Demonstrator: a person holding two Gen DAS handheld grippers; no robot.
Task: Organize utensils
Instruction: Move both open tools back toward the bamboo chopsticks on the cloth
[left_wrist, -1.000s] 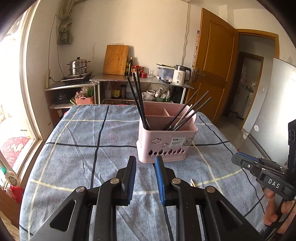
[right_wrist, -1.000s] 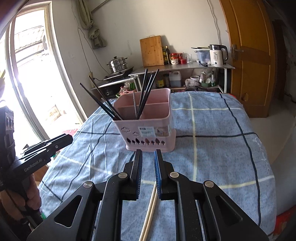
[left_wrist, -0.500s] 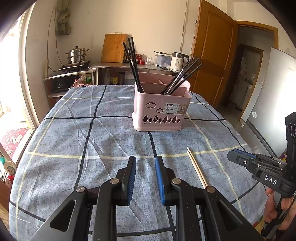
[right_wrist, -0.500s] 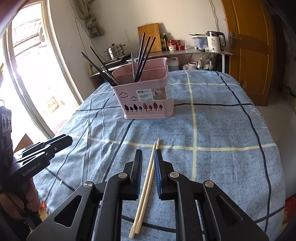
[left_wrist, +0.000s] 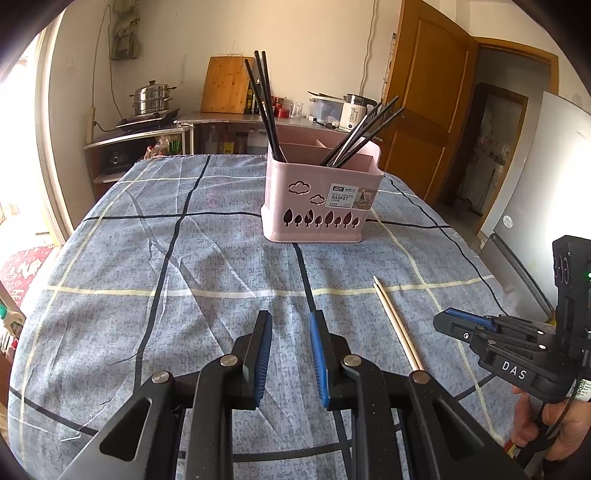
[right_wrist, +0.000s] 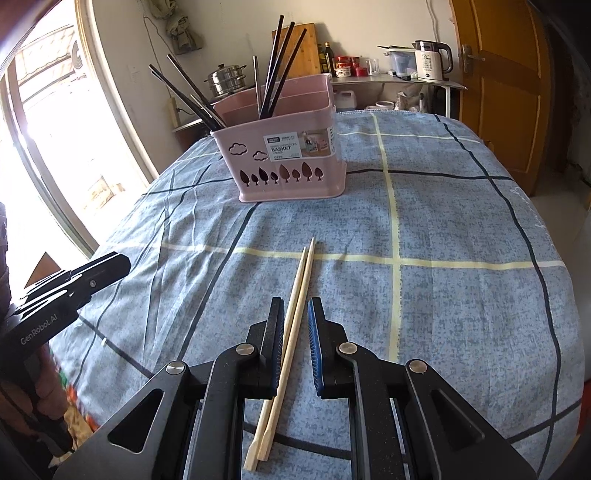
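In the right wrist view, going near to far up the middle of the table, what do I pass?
right gripper → wooden chopsticks lying on the cloth between its open fingers → pale yellow stripe of the tablecloth → pink utensil basket holding black chopsticks → counter with the kettle.

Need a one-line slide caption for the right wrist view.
Right gripper open astride pale wooden chopsticks lying on blue checked tablecloth, pink plastic utensil basket with black chopsticks beyond.
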